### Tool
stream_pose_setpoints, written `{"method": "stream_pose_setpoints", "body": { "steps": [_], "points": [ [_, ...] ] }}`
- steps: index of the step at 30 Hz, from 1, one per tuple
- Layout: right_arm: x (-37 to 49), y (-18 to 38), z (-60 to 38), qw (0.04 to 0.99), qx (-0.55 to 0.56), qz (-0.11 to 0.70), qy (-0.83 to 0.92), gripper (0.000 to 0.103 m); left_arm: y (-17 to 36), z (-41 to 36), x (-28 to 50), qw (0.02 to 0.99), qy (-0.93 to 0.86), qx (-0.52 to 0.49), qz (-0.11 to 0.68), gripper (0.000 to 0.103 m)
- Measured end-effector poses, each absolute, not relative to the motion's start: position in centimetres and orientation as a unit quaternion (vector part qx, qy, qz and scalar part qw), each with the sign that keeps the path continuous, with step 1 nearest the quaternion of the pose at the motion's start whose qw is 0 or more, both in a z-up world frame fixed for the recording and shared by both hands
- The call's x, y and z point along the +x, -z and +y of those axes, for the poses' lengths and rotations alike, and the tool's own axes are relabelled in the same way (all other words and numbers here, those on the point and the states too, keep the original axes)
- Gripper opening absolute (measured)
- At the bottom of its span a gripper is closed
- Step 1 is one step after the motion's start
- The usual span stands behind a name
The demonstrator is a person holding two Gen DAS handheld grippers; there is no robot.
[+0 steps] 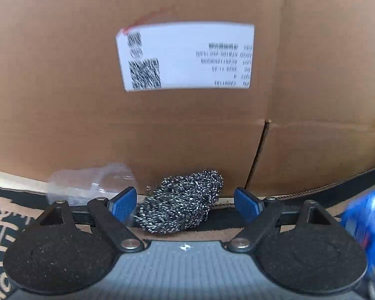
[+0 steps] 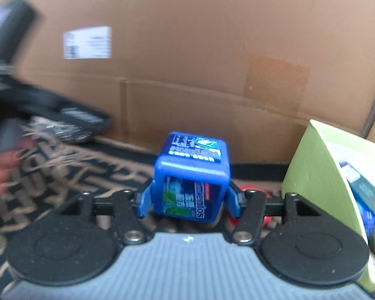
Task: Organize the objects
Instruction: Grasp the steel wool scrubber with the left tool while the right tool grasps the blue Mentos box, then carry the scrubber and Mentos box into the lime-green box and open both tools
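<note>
A steel wool scrubber [image 1: 181, 201] lies on the patterned mat against the cardboard box wall [image 1: 87, 125]. My left gripper [image 1: 185, 203] is open, its blue pads on either side of the scrubber without touching it. My right gripper [image 2: 188, 201] is shut on a blue Mentos gum container [image 2: 191, 177], held upright a little above the mat. The container also shows blurred at the right edge of the left wrist view [image 1: 367, 220]. The left gripper appears as a dark blur at the left of the right wrist view [image 2: 25, 95].
A clear plastic cup [image 1: 92, 183] lies on its side left of the scrubber. A green carton [image 2: 332, 182] stands at the right, a red object [image 2: 250, 190] partly hidden behind the right fingers. The box wall with a white label [image 1: 187, 56] closes off the back.
</note>
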State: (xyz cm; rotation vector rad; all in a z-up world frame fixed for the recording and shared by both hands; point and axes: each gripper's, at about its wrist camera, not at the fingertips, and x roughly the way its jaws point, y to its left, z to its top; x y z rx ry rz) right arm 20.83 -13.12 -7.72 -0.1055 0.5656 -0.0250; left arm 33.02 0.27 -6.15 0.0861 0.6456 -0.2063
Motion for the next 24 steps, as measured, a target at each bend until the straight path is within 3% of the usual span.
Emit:
{"method": "stream_pose_setpoints", "body": {
  "steps": [2, 4, 7, 20, 24],
  "points": [
    [18.6, 7.3, -13.0, 0.961, -0.043, 0.273, -0.001, 0.056, 6.4, -0.3, 32.9, 0.941, 0.106, 0.058, 0.315, 0.087],
    [17.5, 6.7, -12.0, 0.963, -0.033, 0.268, -0.016, 0.055, 6.7, -0.5, 32.6, 0.938, 0.122, 0.066, 0.319, 0.054],
    [15.2, 5.9, -12.0, 0.964, -0.021, 0.265, -0.031, 0.055, 6.6, 0.0, 31.6, 0.937, 0.133, 0.071, 0.316, 0.05],
    [3.3, 5.2, -14.9, 0.957, 0.031, 0.289, -0.001, 0.055, 4.7, 3.1, 14.3, 0.864, 0.335, 0.006, 0.375, 0.049],
    [0.0, 5.2, -16.3, 0.955, 0.038, 0.293, 0.028, 0.055, 5.0, 2.9, 11.5, 0.864, 0.342, 0.0, 0.37, 0.067]
  ]
}}
